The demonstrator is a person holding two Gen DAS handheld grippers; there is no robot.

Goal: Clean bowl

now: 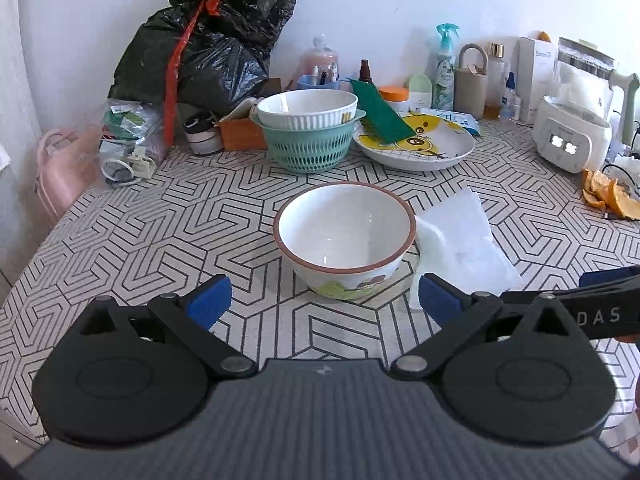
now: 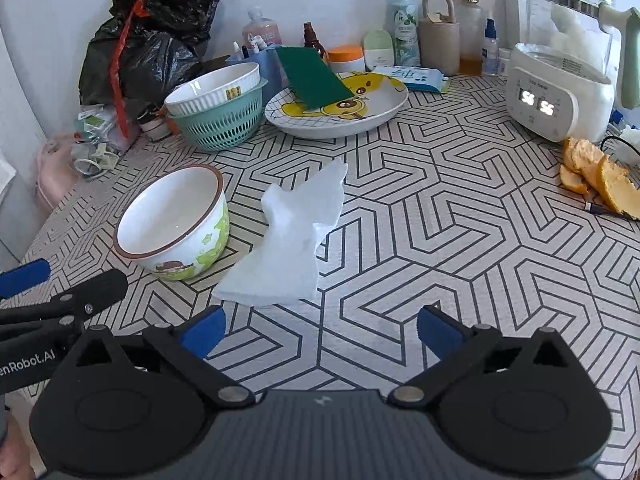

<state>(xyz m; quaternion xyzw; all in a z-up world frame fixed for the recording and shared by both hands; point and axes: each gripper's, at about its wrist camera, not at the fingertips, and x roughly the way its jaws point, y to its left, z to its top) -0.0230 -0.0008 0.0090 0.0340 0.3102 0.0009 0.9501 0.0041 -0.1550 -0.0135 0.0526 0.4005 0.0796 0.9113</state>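
A white bowl with a brown rim and green cartoon print (image 1: 346, 236) stands upright on the patterned table; it also shows in the right wrist view (image 2: 174, 222). A crumpled white paper towel (image 1: 460, 240) lies just right of it, also in the right wrist view (image 2: 294, 240). My left gripper (image 1: 324, 304) is open and empty, just short of the bowl. My right gripper (image 2: 320, 330) is open and empty, just short of the towel's near edge. The left gripper's finger shows at the left of the right wrist view (image 2: 60, 300).
At the back stand a white dish in a teal colander (image 1: 310, 128), a cartoon plate (image 1: 420, 144) with a green scouring pad (image 1: 380, 110), bottles, a black rubbish bag (image 1: 208, 36) and a white appliance (image 1: 572, 140). Orange peels (image 2: 596, 178) lie at the right.
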